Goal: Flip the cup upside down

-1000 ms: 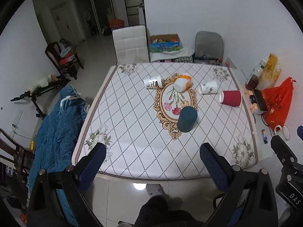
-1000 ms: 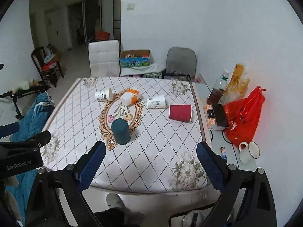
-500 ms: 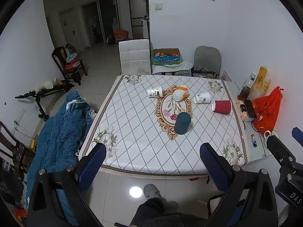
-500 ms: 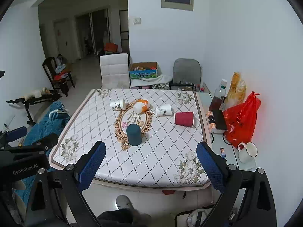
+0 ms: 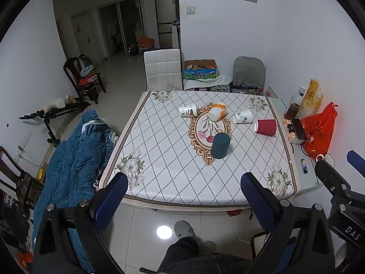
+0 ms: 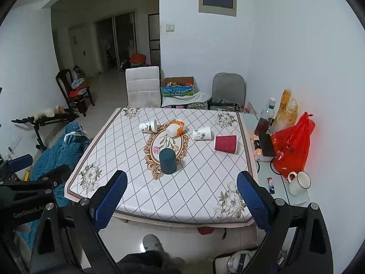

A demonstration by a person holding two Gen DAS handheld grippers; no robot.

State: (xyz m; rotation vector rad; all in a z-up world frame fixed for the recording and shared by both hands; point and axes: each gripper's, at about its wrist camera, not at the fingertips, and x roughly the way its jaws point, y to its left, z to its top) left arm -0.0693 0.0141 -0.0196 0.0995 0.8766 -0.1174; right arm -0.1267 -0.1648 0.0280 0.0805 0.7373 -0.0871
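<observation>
A dark teal cup [image 5: 220, 145] stands upside down near the middle of the table; it also shows in the right wrist view [image 6: 167, 161]. A red cup [image 5: 265, 127] [image 6: 225, 144] lies on its side at the right. Two white printed cups [image 5: 188, 110] [image 5: 242, 116] and a white and orange cup [image 5: 216, 112] lie on their sides farther back. My left gripper [image 5: 182, 196] and right gripper [image 6: 181, 194] are both open and empty, held high and back from the table's near edge.
The patterned table [image 5: 173, 173] has a white chair [image 5: 163, 68] and a grey chair [image 5: 249, 73] behind it. A side shelf at the right holds a red bag [image 6: 292, 146], a bottle [image 6: 264, 118] and a mug [image 6: 298, 182]. A blue blanket [image 5: 75, 155] lies at the left.
Both grippers have pulled back and up from the table, so it looks smaller and farther away. The cups have not moved.
</observation>
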